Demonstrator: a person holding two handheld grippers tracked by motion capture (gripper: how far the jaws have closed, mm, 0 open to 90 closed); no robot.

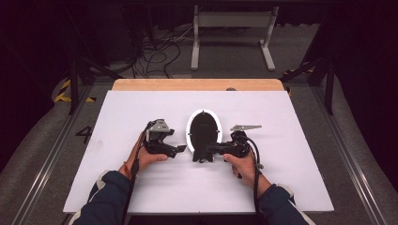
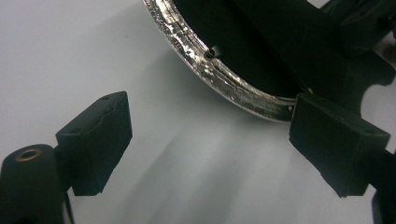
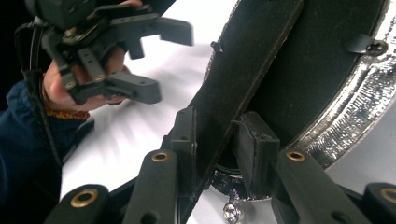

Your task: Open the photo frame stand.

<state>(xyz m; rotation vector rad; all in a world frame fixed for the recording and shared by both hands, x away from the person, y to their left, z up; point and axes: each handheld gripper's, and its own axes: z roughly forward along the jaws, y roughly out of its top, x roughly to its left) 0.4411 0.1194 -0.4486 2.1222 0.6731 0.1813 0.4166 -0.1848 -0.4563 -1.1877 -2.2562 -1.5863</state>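
Right gripper [image 3: 212, 144], lower centre, is clamped on the black stand strut [image 3: 247, 70] of an oval silver-rimmed mirror [image 1: 203, 129] lying mid-desk [image 1: 281, 187]. Left gripper [image 2: 210, 144] gapes unladen just beside its rim.

A white table [image 1: 155, 183] with a pale wooden strip [image 1: 197, 85] along its far edge carries the work. Near its middle lies an oval object [image 1: 204, 130], black inside with a shiny silver rim, seemingly face down. A black strut [image 3: 252, 79] rises from its dark back. The white surface around it is bare, and the table stands on a grey floor [image 1: 42, 140].
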